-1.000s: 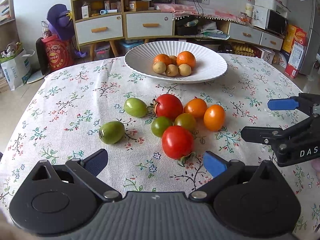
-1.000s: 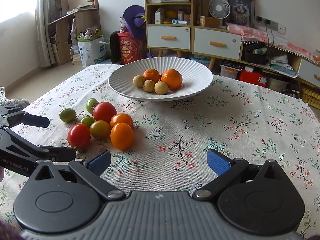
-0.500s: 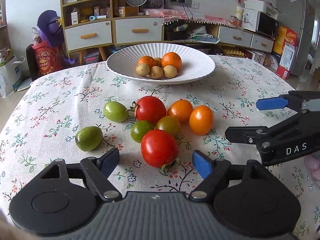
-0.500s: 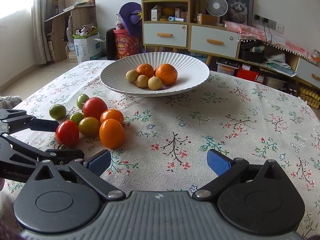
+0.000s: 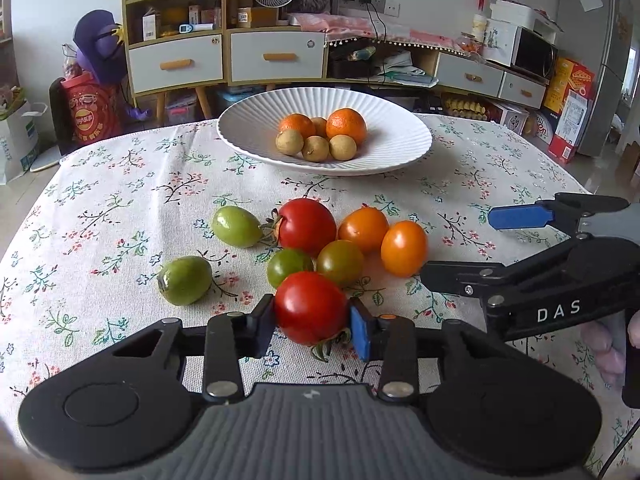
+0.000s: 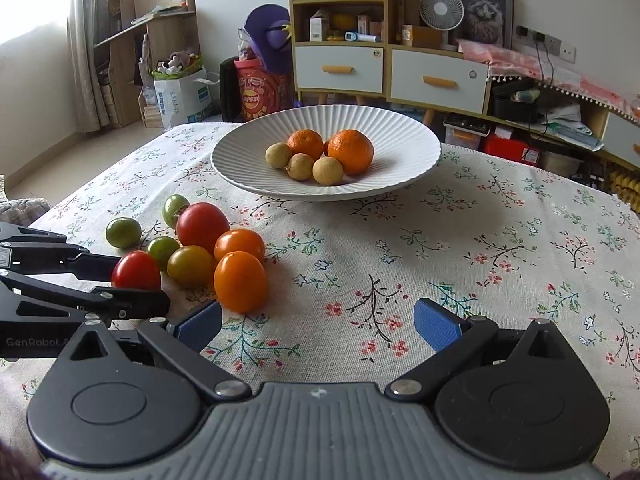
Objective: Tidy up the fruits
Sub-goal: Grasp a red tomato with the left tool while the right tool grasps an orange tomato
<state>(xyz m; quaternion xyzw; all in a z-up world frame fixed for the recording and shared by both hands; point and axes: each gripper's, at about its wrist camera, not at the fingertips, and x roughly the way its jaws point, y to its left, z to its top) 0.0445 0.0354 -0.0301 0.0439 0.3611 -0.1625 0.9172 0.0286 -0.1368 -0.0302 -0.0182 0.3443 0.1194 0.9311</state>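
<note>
You have eight tomatoes on the bench (image 5: 100,216): two red tomatoes (image 5: 310,307), two orange tomatoes (image 5: 403,248), four green tomatoes (image 5: 185,280), one of them olive-tinged. One white plate (image 5: 392,148) holds two mandarins (image 5: 346,126), three tan longans (image 5: 316,148) and a fourth fruit half hidden behind. Two hand-held grippers (image 6: 316,322).
</note>
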